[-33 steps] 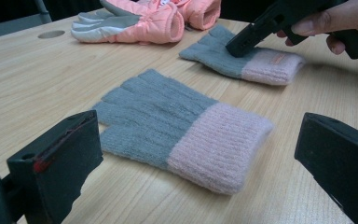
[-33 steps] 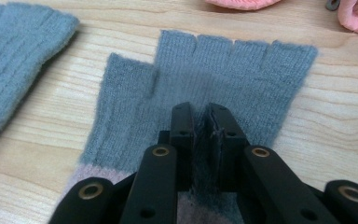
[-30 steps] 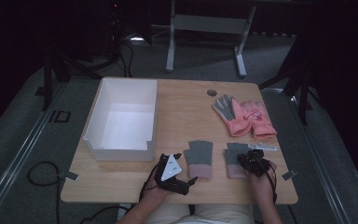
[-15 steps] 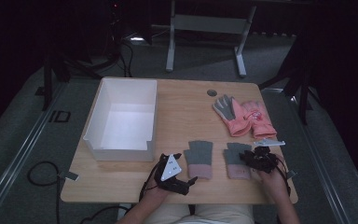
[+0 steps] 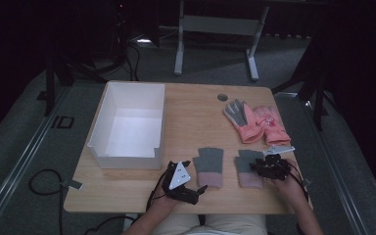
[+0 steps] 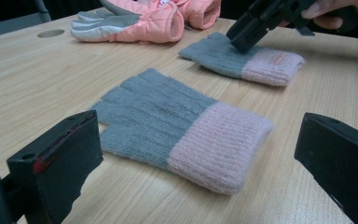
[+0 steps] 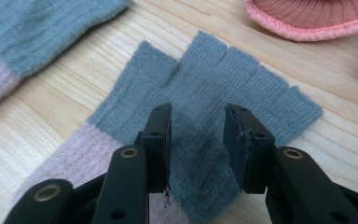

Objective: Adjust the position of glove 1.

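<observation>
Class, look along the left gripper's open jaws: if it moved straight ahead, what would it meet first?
Most likely the pink cuff of the nearer grey knit glove, which lies flat between the left gripper's wide-open jaws; exact depth is uncertain.

Left gripper [image 5: 192, 192] low at near edge, jaws wide apart; right gripper [image 5: 258, 168] angled down, jaws part-open.

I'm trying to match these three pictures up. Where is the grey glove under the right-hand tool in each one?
High view: the right grey glove lies near the table's front edge, right of centre, partly under the right gripper.
Left gripper view: upper right, farther of the two grey gloves.
Right gripper view: centre, between the jaws.
Shared landmark: the pink gloves just beyond it.
</observation>
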{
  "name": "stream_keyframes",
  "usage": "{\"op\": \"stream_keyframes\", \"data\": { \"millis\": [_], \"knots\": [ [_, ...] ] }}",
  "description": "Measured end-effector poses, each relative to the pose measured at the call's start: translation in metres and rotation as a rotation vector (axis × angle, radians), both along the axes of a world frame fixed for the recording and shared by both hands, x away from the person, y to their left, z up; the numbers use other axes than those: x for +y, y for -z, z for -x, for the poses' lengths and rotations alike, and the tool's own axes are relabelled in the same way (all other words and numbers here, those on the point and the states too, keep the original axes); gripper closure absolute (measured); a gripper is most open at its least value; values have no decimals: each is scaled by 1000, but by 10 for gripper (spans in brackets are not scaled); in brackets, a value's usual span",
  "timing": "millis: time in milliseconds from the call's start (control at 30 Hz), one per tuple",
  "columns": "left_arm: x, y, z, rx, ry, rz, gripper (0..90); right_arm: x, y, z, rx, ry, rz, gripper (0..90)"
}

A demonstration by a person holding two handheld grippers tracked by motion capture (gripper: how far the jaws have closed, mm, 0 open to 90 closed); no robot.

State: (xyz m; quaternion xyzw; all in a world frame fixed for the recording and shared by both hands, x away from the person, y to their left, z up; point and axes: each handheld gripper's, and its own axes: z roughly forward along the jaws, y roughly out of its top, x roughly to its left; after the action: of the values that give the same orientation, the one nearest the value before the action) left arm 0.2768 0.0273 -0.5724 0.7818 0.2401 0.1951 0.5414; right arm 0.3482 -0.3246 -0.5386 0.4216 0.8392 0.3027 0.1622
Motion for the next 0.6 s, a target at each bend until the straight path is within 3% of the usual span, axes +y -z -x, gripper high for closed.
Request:
{"op": "stream_keyframes", "data": {
  "millis": [67, 200, 367, 600],
  "knots": [
    [0, 0, 0, 1, 0, 0, 1, 1, 4, 0, 2, -1, 5, 617],
    [0, 0, 0, -2, 0, 0, 1, 4, 9, 4, -42, -14, 35, 665],
    [0, 0, 0, 1, 0, -2, 0, 8, 10, 7, -48, -3, 45, 791],
    [0, 0, -1, 6, -3, 1, 0, 11, 8, 6, -28, 47, 36, 851]
  ]
}}
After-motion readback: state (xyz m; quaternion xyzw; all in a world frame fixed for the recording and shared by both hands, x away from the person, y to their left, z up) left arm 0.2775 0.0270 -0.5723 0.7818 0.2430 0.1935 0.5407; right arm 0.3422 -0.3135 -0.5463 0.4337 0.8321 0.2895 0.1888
